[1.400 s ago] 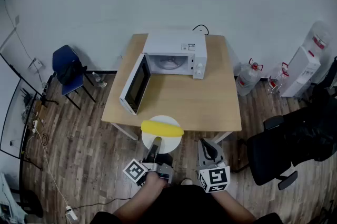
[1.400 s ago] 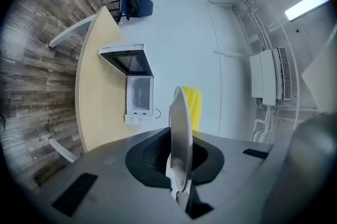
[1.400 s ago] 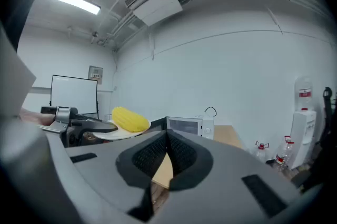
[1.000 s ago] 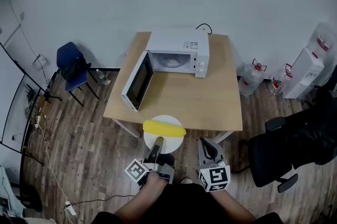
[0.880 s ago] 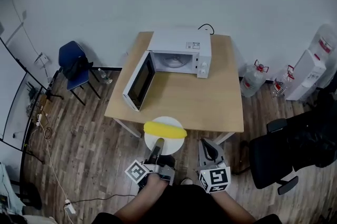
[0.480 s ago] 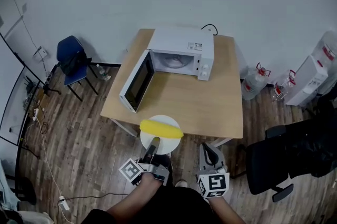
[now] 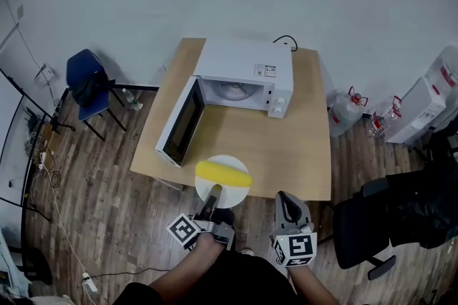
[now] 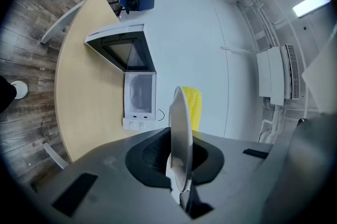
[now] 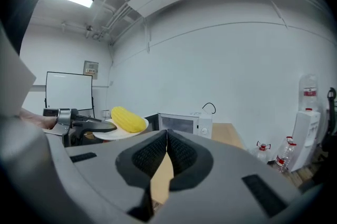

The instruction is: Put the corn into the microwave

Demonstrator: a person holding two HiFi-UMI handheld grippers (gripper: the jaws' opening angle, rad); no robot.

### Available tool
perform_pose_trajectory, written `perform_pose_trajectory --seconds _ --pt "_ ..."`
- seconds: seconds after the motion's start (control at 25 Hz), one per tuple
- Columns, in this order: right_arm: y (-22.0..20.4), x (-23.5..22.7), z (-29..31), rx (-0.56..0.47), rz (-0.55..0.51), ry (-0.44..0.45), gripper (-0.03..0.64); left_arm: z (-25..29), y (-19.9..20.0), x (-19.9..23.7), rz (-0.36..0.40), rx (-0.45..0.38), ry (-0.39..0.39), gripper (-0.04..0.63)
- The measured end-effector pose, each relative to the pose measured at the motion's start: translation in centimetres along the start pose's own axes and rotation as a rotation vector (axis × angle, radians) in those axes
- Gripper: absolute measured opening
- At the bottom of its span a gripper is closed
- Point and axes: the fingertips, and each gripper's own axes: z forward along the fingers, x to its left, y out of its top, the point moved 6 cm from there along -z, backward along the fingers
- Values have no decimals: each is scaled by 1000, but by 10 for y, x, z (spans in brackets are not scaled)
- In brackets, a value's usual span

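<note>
Yellow corn sits on my round white plate, low centre of the head view, and my left gripper is clamped on the plate's rim. Compared with a moment back, the plate now overlaps the near edge of the pale wood table. The boxy white microwave looms bigger, its door swung open to the left. My right gripper is closed on nothing, lower right. Plank floor all around.
</note>
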Motion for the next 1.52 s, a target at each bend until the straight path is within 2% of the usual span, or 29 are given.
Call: perform_pose_trajectory --seconds 0.16,0.28,0.72,0.84,0.92,1.04,1.16,1.28,1.44,1.52 --pt "20 -11 35 2 8 -5 60 36 13 0 -18 19 -18 18" --pt "30 -16 56 5 3 -21 60 54 23 8 -41 20 -4 18" --pt "41 -10 152 35 11 -58 60 138 80 38 -17 110 26 18" --pt "41 -12 174 28 36 -87 60 160 90 57 3 158 40 18" --pt "38 -13 187 48 41 -110 60 173 95 70 -19 176 51 18" --pt "34 -13 201 71 45 -114 60 186 102 86 -71 170 68 18" --pt "32 -17 214 74 46 -105 60 200 107 94 -84 176 56 18" --pt "34 -22 226 51 36 -96 60 213 108 100 -77 165 40 18" --pt "35 -29 247 46 25 -75 60 230 114 116 -32 134 73 18" --pt "37 -35 254 22 27 -73 60 240 114 118 -33 113 76 18"
